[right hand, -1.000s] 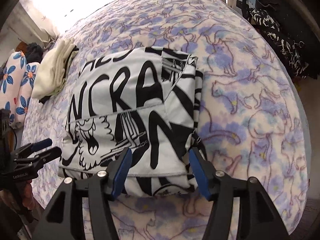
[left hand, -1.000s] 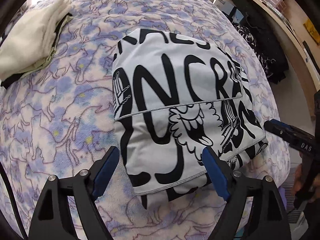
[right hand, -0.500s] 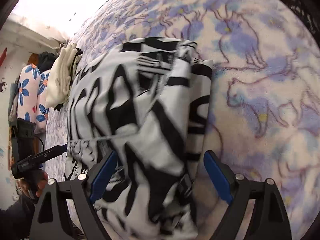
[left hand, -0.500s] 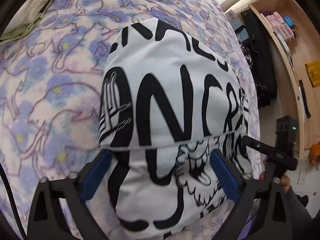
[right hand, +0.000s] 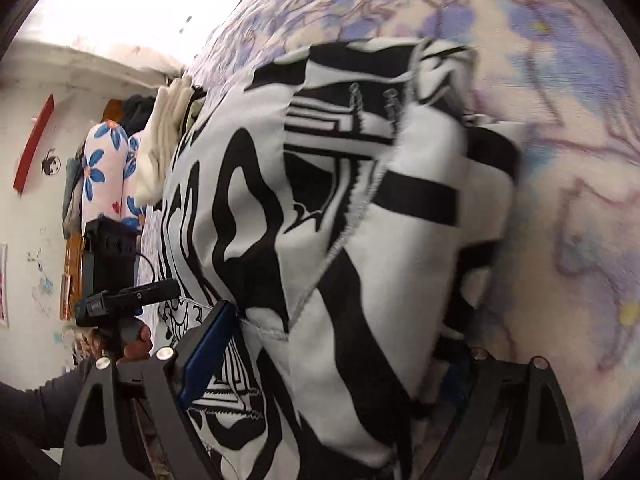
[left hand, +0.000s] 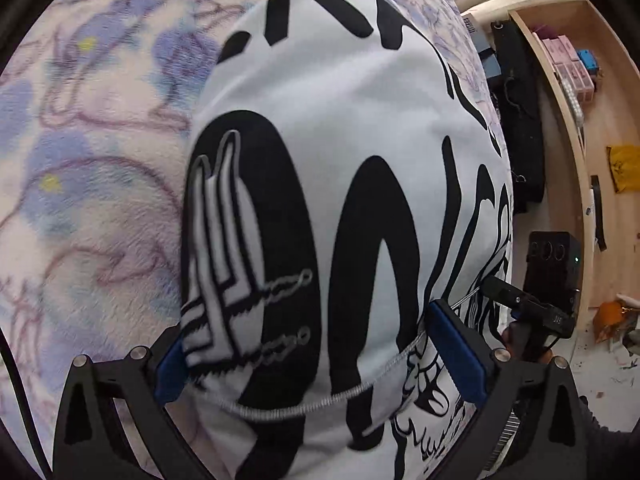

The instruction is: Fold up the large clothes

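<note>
A folded white garment with big black lettering (left hand: 352, 168) lies on the purple cat-print blanket (left hand: 80, 200). My left gripper (left hand: 320, 364) is open, its blue-padded jaws spread wide around the garment's near left end, low against the cloth. My right gripper (right hand: 332, 364) is open too, its jaws astride the garment (right hand: 320, 200) at its near right end; its right pad is hidden under the cloth. Each gripper shows in the other's view: the right one (left hand: 532, 312) at the garment's right edge, the left one (right hand: 128, 300) at its left edge.
A pile of cream clothes (right hand: 164, 148) and a flowered pillow (right hand: 104, 176) lie at the far left of the bed. A wooden shelf (left hand: 568, 92) and a hanging black garment (left hand: 520, 128) stand to the right of the bed.
Both grippers have pushed forward and down onto the garment; they were short of its near edge one second ago and now straddle its two ends, jaws opened wider.
</note>
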`<state>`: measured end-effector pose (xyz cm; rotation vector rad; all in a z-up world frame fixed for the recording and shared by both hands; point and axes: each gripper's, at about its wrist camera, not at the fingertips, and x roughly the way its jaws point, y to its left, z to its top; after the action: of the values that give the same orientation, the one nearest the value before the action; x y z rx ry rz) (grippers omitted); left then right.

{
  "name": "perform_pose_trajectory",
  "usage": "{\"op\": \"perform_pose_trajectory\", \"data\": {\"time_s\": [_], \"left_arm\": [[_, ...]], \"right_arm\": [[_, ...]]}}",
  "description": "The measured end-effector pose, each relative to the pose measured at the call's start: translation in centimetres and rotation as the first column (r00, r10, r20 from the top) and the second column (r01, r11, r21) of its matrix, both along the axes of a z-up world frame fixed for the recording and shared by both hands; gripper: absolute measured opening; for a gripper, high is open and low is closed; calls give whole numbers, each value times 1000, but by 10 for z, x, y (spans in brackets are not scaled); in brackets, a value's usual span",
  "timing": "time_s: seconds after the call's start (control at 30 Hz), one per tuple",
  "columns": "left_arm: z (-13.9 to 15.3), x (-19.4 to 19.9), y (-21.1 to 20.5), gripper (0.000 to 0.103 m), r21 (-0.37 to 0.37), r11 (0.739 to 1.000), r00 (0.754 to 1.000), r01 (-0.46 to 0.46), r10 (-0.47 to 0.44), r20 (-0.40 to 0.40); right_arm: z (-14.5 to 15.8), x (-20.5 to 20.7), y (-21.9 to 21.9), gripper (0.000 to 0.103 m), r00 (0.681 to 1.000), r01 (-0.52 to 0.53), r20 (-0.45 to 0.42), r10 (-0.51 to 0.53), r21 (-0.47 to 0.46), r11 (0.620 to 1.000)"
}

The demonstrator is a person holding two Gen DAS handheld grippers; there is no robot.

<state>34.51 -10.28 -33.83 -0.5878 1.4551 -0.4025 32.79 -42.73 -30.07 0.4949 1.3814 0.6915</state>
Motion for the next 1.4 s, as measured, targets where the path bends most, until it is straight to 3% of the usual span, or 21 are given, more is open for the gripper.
{"op": "perform_pose_trajectory", "data": {"time_s": [0.1,0.17,0.27,0.33,0.37,0.43,0.53,0.73,1.0,1.2,1.4], "left_arm": [[-3,6,-4,103,0,1000,1000,-7,7,-4],[-1,6,-7,101,16,1000,1000,-23,24,-3],[18,1,-16,80,86,996,999,-17,13,46],[39,-3,-23,58,125,992,997,-1,-9,83],[47,-3,-25,54,141,990,996,5,-18,91],[73,-7,-39,48,214,976,990,35,-63,123],[109,-13,-54,47,296,953,981,61,-112,158],[166,-19,-43,47,312,948,971,64,-131,199],[201,-31,45,47,282,959,971,36,-99,216],[214,-16,143,47,285,958,975,45,-104,196],[229,23,261,47,294,956,974,14,-79,211]], "right_arm": [[-3,6,4,86,1000,8,-14,-8,0,1000],[-1,5,3,70,1000,9,-6,-9,2,1000],[15,2,11,48,1000,17,10,-17,-14,1000],[30,-2,16,39,999,18,41,-17,-27,999],[38,-6,19,35,998,20,55,-18,-30,999],[54,-12,25,31,996,20,83,-15,-53,998],[77,-23,34,30,995,24,103,-17,-67,998],[124,-39,47,30,991,35,134,-29,-41,999],[169,-43,124,30,986,-4,165,18,-83,997],[184,-40,213,30,988,-1,156,14,-87,996],[193,-3,312,30,989,8,149,-7,-7,1000]]}}
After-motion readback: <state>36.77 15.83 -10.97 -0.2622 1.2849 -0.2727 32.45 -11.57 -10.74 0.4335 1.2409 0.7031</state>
